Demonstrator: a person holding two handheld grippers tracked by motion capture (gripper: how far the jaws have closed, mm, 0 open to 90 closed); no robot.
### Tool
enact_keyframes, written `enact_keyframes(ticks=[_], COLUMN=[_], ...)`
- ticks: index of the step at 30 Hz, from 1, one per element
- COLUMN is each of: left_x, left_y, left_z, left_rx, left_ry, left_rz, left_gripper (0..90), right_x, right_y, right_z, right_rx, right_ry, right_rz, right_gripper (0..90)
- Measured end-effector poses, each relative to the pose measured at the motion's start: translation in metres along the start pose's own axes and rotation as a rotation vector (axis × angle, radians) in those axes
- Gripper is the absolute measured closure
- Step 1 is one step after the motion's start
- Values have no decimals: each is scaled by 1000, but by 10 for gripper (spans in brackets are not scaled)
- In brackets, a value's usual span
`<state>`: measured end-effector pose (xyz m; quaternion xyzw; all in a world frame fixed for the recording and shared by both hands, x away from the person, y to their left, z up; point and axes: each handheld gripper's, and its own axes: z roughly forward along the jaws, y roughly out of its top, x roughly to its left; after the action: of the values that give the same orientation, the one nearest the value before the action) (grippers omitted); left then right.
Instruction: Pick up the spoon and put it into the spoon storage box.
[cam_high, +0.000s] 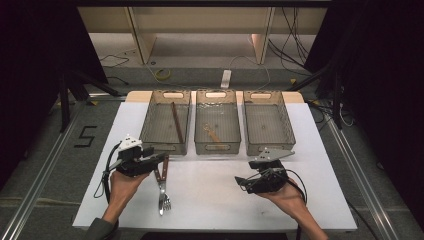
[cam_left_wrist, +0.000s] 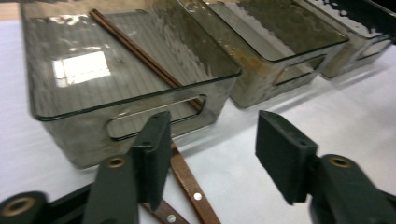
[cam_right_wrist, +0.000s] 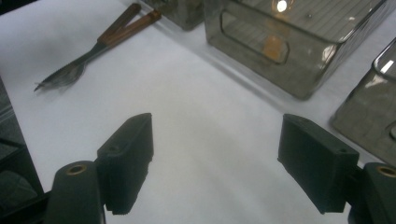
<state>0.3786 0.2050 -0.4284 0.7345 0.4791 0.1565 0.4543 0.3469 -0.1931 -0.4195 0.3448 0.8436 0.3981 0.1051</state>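
Observation:
Two forks (cam_high: 163, 190) with brown wooden handles (cam_left_wrist: 189, 184) lie side by side on the white table top, tines toward the person. My left gripper (cam_high: 152, 162) hovers over the handle ends. Its jaws (cam_left_wrist: 210, 154) stand apart, with the handles low beside the left jaw and no pad pressing on them. My right gripper (cam_high: 243, 182) is open above bare table at the right, nothing between its jaws (cam_right_wrist: 215, 154). In the right gripper view the forks (cam_right_wrist: 84, 63) show at the upper left.
Three clear grey bins stand in a row at the back: the left bin (cam_high: 166, 146) holds a brown stick (cam_high: 176, 121), the middle bin (cam_high: 217, 148) a small wooden piece (cam_high: 213, 134), and the right bin (cam_high: 265, 148) looks bare. The table's front edge (cam_high: 210, 227) is near.

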Motion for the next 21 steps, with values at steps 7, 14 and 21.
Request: enact_keyframes(ticks=[7, 14, 21], left_x=[0, 0, 0], left_y=[3, 4, 7], left_z=[12, 22, 28], left_rx=[50, 98, 122], left_ry=[-9, -27, -36], left_rz=[72, 105, 120], left_gripper=[629, 743, 811], right_x=[2, 7, 9], right_y=[-10, -20, -28], right_z=[-5, -12, -16], right_rx=[-24, -50, -51], right_ry=[29, 42, 40], right_rz=[35, 42, 50], right_gripper=[262, 253, 252])
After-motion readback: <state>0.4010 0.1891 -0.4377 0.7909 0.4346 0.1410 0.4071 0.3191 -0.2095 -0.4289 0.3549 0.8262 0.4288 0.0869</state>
